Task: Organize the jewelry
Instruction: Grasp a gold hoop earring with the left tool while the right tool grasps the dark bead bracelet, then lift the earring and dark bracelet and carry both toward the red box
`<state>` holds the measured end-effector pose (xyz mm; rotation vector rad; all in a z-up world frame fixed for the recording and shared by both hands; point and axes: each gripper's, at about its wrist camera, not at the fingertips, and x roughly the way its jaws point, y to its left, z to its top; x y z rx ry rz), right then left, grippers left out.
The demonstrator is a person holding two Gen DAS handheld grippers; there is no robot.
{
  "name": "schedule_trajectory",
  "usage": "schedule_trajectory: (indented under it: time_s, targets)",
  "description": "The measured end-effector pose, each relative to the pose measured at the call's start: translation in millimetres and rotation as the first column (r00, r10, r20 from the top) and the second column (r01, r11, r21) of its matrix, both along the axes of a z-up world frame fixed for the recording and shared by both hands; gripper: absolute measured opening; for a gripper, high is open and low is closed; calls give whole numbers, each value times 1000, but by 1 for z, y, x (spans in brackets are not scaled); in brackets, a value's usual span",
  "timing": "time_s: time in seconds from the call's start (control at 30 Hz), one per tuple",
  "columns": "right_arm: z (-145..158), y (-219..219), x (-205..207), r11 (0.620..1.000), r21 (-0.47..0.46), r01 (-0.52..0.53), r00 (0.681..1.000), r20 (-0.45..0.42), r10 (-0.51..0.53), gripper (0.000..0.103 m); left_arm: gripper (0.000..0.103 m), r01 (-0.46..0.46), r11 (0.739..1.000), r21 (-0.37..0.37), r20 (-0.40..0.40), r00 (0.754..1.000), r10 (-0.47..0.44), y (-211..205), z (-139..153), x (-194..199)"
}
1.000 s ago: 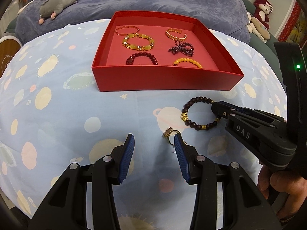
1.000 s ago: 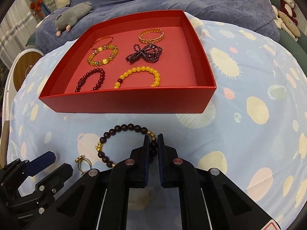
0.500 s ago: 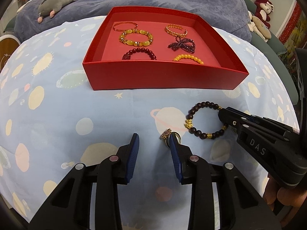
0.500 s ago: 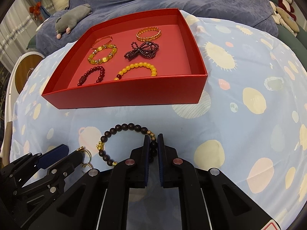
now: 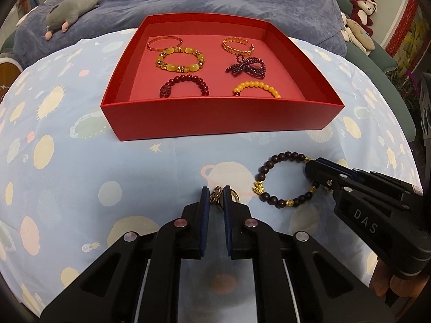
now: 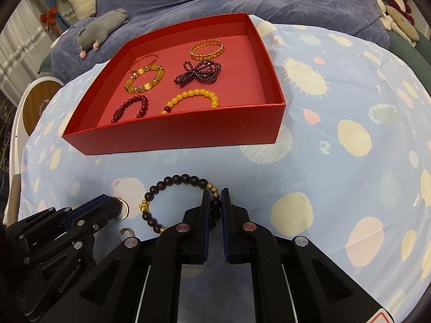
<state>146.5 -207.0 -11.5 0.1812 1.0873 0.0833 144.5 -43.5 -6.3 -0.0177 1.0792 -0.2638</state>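
Left gripper (image 5: 216, 197) fingers pinch a ring (image 5: 215, 195); right gripper (image 6: 214, 199) fingers grip the beaded bracelet (image 6: 177, 180)

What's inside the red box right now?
Six bracelets lie in the red box: two gold bangles, a yellow-stone one, a purple bow-shaped strand, a dark red one, a yellow beaded one. Its near wall hides the floor's front edge.

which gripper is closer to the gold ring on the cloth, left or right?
Left. The left gripper is closed around the gold ring. The right gripper is off to its side, clamped on the dark bead bracelet.
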Motion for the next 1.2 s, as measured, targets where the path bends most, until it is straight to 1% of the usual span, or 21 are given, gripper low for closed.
schedule_trajectory:
  time_s: [0.23,0.43,0.53,0.77,1.0,1.2]
  targets:
    - [24,-6,-10,1000,19,2,999,46,-3,7,10,-30,999,-30,16,999,31,13,19,-3]
    - [52,-16,-28,999,35,9,996,92,-12,7,10,-52,998,-42,48,997,54,29,43,-12]
    - [62,-21,-40,1000,26,9,994,105,-12,7,10,-62,997,-37,59,996,64,37,51,-19]
    - [65,-27,-71,999,34,21,995,97,-24,7,10,-73,997,-29,51,996,75,46,54,-39]
    - [65,-26,-97,999,42,9,997,82,-12,7,10,-46,998,-32,29,998,47,38,52,-62]
    - [67,-16,-115,999,42,-18,997,79,15,7,10,-16,1000,-10,36,999,16,27,56,-77]
